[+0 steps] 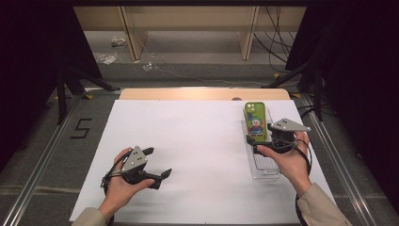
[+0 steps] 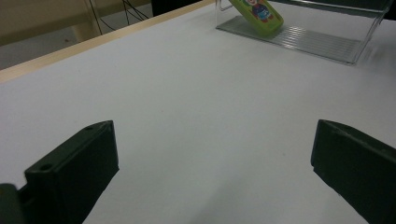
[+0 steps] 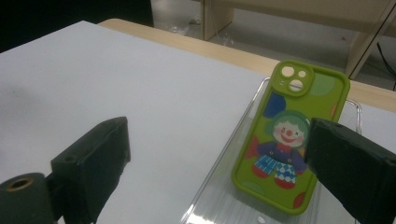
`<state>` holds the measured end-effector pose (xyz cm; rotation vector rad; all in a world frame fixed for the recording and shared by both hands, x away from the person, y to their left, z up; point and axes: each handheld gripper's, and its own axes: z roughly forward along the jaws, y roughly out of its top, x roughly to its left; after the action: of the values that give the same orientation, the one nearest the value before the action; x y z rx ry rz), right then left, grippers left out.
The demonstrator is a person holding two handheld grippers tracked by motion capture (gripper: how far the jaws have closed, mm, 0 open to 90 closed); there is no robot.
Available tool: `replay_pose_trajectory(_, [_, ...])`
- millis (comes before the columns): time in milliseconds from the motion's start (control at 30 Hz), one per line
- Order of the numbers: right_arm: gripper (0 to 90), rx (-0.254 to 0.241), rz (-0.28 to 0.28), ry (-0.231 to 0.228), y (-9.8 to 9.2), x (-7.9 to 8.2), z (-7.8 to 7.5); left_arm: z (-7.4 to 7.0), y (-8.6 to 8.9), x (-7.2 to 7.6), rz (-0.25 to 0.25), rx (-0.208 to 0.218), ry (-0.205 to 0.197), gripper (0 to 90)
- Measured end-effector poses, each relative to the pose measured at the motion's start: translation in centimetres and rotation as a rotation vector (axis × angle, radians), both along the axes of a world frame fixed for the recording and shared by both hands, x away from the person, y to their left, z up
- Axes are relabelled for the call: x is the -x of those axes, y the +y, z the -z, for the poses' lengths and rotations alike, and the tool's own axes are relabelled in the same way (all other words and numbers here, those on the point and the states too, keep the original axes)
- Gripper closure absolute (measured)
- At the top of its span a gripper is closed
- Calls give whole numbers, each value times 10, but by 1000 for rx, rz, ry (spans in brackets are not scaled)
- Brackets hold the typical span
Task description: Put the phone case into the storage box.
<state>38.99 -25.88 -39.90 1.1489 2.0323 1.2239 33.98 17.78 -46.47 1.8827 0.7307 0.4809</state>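
High view: left gripper (image 1: 159, 162), jaws spread wide with nothing between them, rests on the white sheet (image 1: 197, 141), well apart from the clear tray (image 1: 263, 169). Right gripper (image 1: 254, 143), jaws also parted, sits over the tray's near half. Green phone case (image 1: 255, 120) leans in the tray's far end.

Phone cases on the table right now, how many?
1. A green phone case with a clown picture leans in the clear tray at the table's right side, just ahead of the open right tool. I can see no others.
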Motion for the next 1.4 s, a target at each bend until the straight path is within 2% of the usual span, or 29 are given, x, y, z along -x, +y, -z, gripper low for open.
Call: replay_pose_trajectory(1400, [86, -7, -26, 7, -9, 32, 2, 0, 1, 0, -5, 4, 0, 2])
